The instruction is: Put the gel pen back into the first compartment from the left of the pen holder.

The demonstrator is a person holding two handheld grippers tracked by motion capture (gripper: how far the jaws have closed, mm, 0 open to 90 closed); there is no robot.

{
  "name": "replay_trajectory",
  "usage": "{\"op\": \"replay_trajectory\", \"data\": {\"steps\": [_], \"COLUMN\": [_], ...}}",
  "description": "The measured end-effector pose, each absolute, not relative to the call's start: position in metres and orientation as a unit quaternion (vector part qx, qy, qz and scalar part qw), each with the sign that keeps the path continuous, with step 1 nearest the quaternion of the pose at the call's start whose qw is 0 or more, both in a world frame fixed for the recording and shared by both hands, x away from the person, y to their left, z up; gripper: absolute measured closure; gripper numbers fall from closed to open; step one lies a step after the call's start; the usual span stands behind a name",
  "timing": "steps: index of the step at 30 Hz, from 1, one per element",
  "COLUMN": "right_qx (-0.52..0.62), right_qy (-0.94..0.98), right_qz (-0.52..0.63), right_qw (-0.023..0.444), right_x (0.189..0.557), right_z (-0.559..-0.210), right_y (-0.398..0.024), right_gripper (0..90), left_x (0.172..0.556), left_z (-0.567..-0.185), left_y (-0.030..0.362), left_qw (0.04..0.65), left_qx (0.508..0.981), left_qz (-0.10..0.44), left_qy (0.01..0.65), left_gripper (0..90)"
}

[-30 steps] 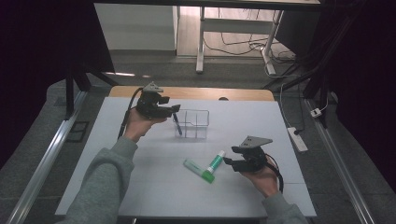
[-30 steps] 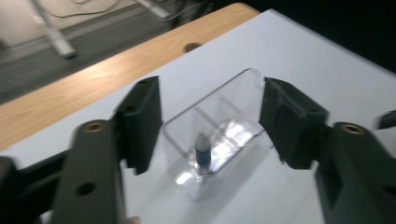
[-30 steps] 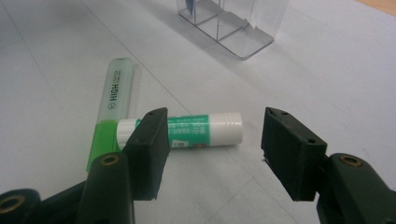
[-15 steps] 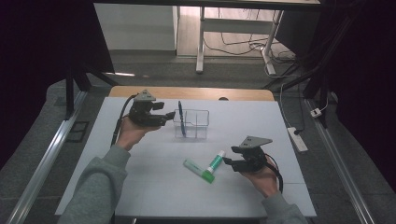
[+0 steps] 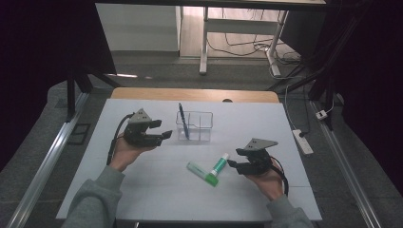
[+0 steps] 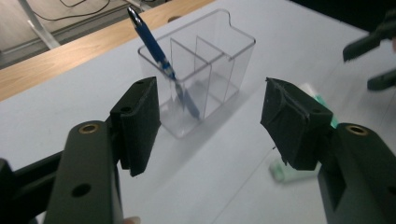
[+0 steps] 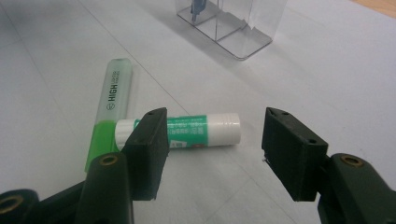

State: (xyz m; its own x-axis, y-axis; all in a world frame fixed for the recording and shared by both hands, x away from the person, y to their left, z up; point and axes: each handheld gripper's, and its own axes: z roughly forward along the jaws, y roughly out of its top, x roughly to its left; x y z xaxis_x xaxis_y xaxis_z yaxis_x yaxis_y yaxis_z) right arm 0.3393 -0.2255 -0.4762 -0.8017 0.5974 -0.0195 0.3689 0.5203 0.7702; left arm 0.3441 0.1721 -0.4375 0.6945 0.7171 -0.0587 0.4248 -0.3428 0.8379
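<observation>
A: Where does the left gripper (image 5: 166,135) sit?
B: Just left of the clear organizer (image 5: 196,127), jaws spread wide with nothing between them; the left gripper view shows bare tabletop (image 6: 224,186) in the gap

A: And the blue pen (image 5: 183,121)?
B: It stands tilted in the organizer's leftmost compartment, tip down, top leaning out over the rim

A: The right gripper (image 5: 231,165)?
B: Also gaping and holding nothing; it hovers just right of the glue stick (image 5: 219,165), and in the right gripper view the stick (image 7: 196,130) lies beyond the left jaw, untouched

A: What lies beside the stick?
B: A green highlighter (image 5: 202,173), flat on the tabletop, its green end touching the glue stick's end so the two form a V
</observation>
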Motion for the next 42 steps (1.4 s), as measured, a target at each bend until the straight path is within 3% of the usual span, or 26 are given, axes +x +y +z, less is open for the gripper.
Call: {"op": "replay_trajectory", "data": {"steps": [22, 42], "right_qx": [0.279, 0.269], "right_qy": [0.859, 0.867], "right_qz": [0.405, 0.398], "right_qw": [0.146, 0.137], "right_x": [0.338, 0.338], "right_z": [-0.473, -0.476], "right_y": [-0.228, -0.223], "right_gripper": [40.5, 40.0], "left_x": [0.282, 0.280], "left_z": [-0.480, -0.494], "left_y": [0.211, 0.215], "left_qw": [0.418, 0.395], "left_qx": [0.815, 0.838], "left_qz": [0.165, 0.150], "left_qy": [0.365, 0.346], "left_gripper": [36.7, 36.7]}}
